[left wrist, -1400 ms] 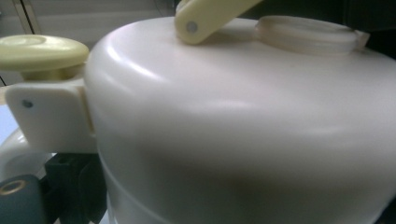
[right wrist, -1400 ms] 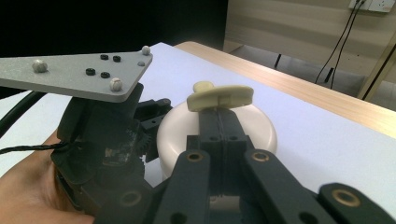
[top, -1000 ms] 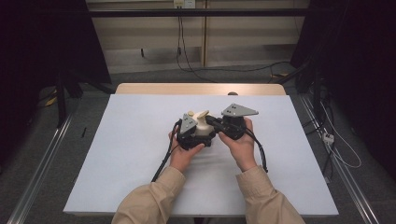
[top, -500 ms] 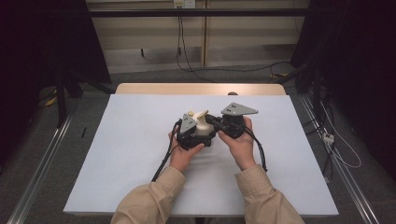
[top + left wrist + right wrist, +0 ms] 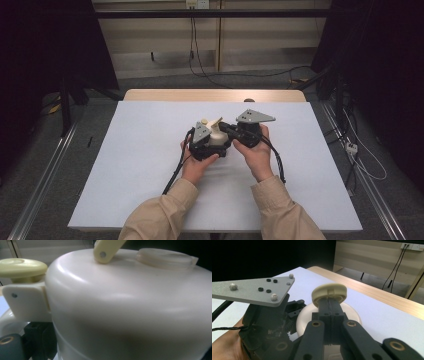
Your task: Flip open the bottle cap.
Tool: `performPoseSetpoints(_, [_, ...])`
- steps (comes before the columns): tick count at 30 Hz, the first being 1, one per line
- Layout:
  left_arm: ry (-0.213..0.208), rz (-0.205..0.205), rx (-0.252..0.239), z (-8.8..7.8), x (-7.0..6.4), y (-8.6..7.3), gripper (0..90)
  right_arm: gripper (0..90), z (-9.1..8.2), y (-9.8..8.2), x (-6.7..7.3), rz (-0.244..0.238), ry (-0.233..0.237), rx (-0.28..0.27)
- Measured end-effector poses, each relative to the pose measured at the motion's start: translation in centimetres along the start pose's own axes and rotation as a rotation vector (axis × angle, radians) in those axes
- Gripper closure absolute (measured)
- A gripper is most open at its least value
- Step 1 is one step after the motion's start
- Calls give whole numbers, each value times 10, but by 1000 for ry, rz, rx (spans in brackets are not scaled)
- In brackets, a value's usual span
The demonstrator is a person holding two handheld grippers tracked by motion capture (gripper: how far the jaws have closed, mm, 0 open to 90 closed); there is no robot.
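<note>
High view – container: a small cream plastic pot (image 5: 217,136) with a rounded body and a pale yellow handle tilted up, at the middle of the white table (image 5: 125,165).
High view – left gripper (image 5: 202,145): black body with a grey three-cornered plate, held in the left hand (image 5: 196,165) just left of the pot and touching it; the forearm in a tan sleeve comes up from the bottom edge.
High view – right gripper (image 5: 227,129): black, with a flat grey plate, held in the right hand (image 5: 257,155) just right of the pot; its jaws point left, over the pot's top.
Left gripper view – pot (image 5: 130,307): smooth, glossy, domed cream shell seen very close, with a round translucent cap, a yellow handle pivot and a pale yellow knob (image 5: 22,267) beside a hinge tab. Whether this gripper's jaws are spread or pressed on the pot, I cannot tell.
Right gripper view – right gripper (image 5: 331,305): matte black jaws pressed together – their tips just under the ribbed cream knob (image 5: 329,293) on the pot's lid (image 5: 307,315), touching it.
Right gripper view – left gripper (image 5: 267,322): just left of the pot, its grey plate studded with screws.
</note>
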State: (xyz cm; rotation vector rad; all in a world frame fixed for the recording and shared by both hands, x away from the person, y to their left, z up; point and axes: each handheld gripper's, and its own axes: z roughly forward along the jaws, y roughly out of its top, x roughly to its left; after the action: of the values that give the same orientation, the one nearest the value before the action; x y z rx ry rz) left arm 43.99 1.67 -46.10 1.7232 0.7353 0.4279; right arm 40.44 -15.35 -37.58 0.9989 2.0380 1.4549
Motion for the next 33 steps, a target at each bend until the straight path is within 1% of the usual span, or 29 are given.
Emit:
performPoseSetpoints(15, [0, 0, 1, 0, 0, 0, 54, 900, 4, 3, 1, 4, 12, -6])
performPoseSetpoints(26, [0, 0, 1, 0, 0, 0, 54, 900, 7, 5, 2, -5, 10, -3])
performPoseSetpoints(33, [1, 0, 2, 0, 0, 0, 54, 900, 8, 5, 1, 1, 10, -7])
